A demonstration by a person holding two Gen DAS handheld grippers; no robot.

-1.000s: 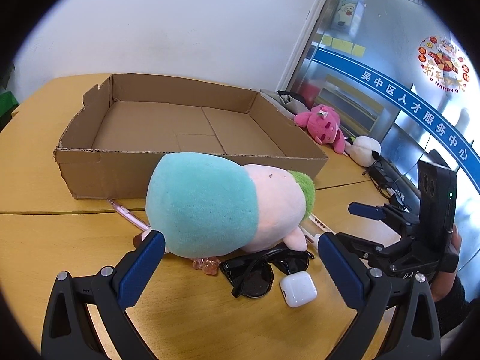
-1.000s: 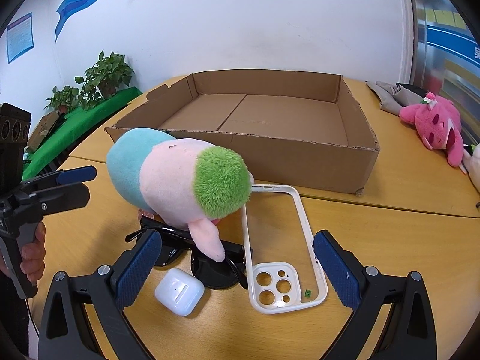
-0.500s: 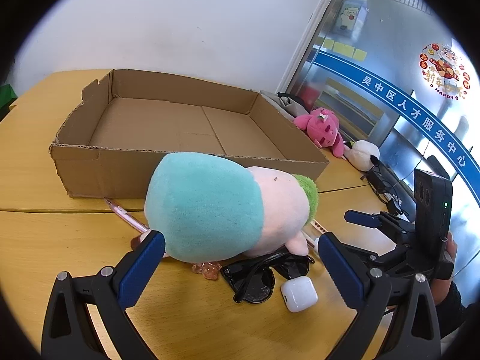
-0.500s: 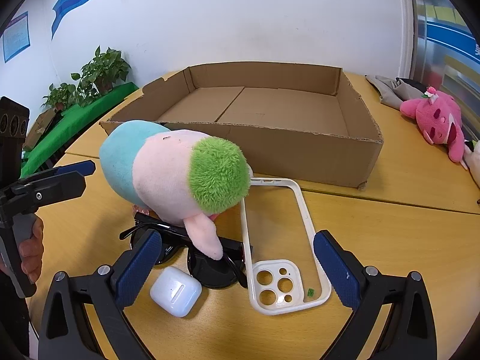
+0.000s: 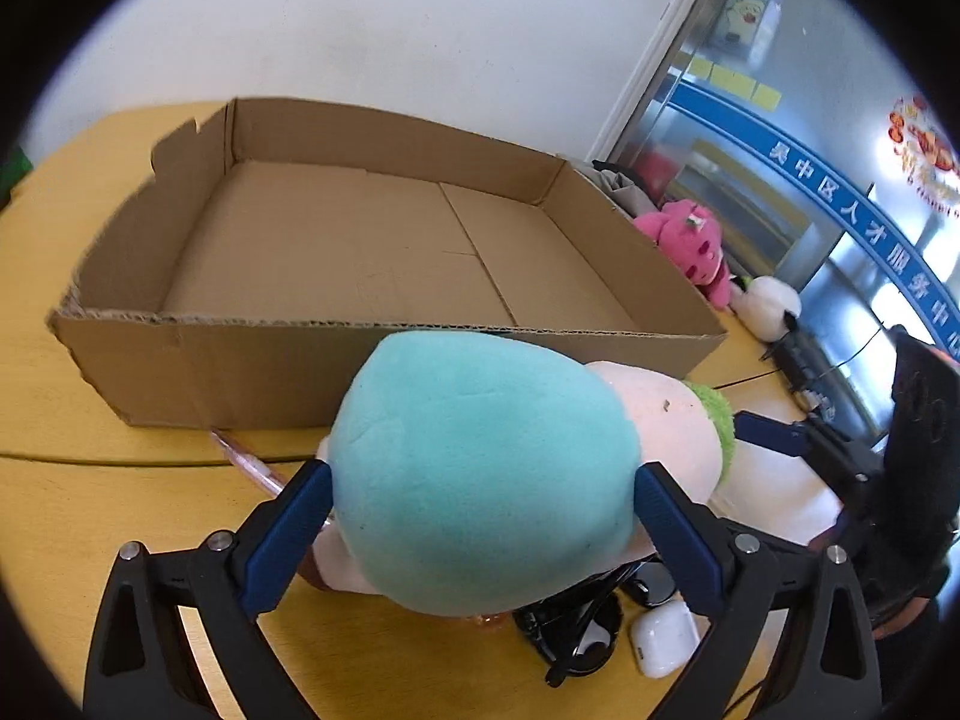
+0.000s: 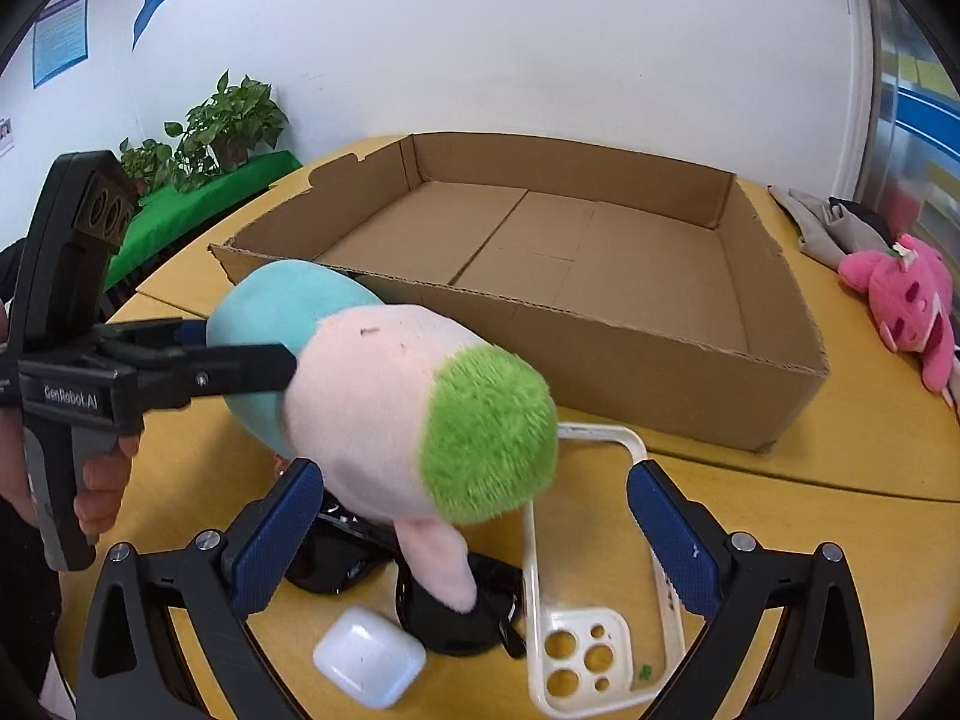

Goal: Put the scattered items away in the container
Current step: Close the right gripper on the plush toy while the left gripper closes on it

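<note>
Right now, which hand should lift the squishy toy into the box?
Left. The left gripper already has its pads on both sides of the plush toy's teal end, facing the cardboard box. The right gripper is open and holds nothing.

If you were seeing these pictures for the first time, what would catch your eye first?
The big teal, pink and green plush toy, clamped at its teal end by the left gripper, fills the foreground. Behind it sits a wide cardboard box with nothing in it. Under the toy lie black sunglasses, a white earbud case and a phone case.
</note>
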